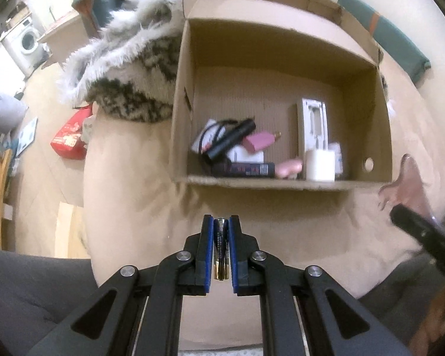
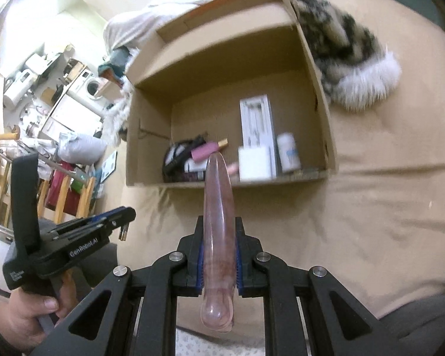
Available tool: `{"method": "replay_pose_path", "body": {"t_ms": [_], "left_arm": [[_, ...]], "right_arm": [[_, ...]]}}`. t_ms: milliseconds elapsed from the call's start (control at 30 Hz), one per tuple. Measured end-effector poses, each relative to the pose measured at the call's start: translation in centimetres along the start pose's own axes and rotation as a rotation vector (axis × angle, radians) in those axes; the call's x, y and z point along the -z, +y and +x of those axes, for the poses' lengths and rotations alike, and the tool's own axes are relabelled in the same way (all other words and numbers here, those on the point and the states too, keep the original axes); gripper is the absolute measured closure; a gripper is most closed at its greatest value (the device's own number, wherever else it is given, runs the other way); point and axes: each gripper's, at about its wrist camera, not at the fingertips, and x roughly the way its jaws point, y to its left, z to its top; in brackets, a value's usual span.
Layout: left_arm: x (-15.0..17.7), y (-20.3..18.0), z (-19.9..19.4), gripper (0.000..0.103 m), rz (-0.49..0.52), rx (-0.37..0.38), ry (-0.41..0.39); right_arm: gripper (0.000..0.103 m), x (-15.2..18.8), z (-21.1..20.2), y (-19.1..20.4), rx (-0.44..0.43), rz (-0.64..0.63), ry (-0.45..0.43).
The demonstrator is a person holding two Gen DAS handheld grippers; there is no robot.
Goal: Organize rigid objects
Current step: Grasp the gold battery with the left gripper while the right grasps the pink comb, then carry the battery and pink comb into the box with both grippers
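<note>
Clamped between the left gripper's (image 1: 221, 225) nearly shut jaws, a battery (image 1: 221, 246) is carried; a pink translucent tube (image 2: 218, 231) is pinched by the right gripper (image 2: 219, 228). Both should be lowered gently into bare floor of the cardboard box (image 1: 281, 101) at upper centre.

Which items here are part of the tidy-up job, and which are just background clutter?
Job:
- battery in left gripper
- pink translucent piece in right gripper
- cardboard box with items already inside

Lying about:
- furry blanket
- red bag
- washing machine
</note>
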Motion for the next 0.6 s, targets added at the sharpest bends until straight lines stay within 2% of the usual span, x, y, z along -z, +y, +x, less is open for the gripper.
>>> {"method": "replay_pose_path", "body": {"t_ms": [300, 600], "left_arm": [[-6.0, -0.8, -1.4, 0.094, -0.013, 0.008, -0.085], [-10.7, -1.6, 0.5, 0.094, -0.003, -0.002, -0.090]], "right_arm": [[0.087, -6.0, -1.0, 0.1, 0.023, -0.032, -0.077], [0.087, -11.2, 1.5, -0.6, 0.042, -0.044, -0.091]]}}
